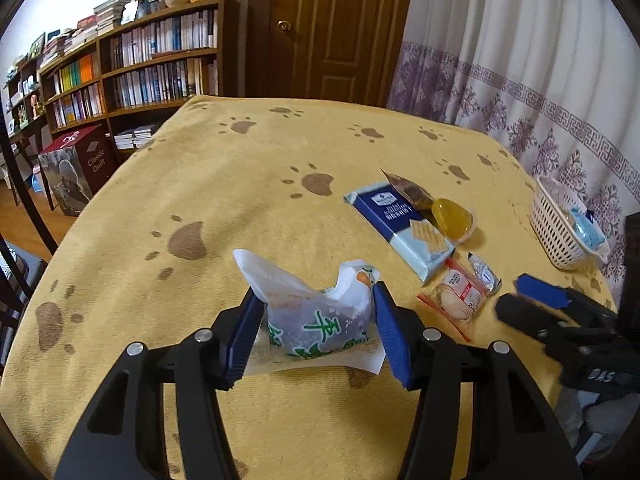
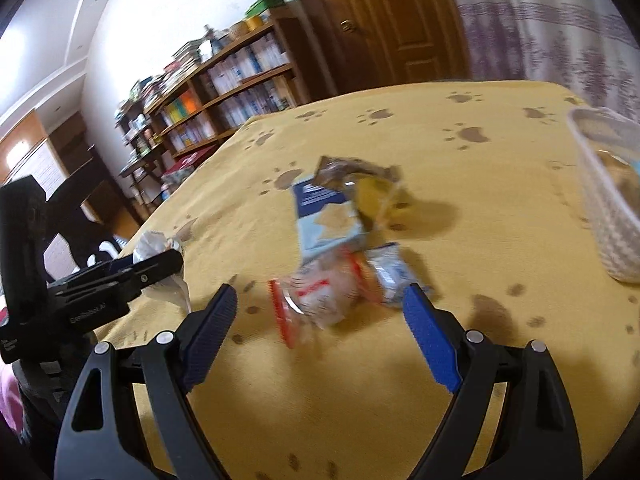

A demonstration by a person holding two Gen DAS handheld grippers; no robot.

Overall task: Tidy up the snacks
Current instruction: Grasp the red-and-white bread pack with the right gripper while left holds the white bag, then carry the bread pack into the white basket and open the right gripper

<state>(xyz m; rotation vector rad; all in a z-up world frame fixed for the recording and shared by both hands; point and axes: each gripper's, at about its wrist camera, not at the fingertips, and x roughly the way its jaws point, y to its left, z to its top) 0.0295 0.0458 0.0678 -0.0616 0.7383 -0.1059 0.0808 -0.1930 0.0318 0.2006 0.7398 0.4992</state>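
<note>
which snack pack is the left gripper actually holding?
The white packet with green characters, pinched between the left gripper jaws. The blue cracker pack, red-edged packet and small silver packet lie loose on the tablecloth.

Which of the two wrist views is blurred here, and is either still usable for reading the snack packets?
Left wrist view: sharp, green print on the white snack bag and the blue cracker box readable, strong fisheye bending at the edges. Right wrist view: motion-smeared, the red-edged packet and white basket streaked, labels unreadable; soft shadows on the yellow tablecloth.
</note>
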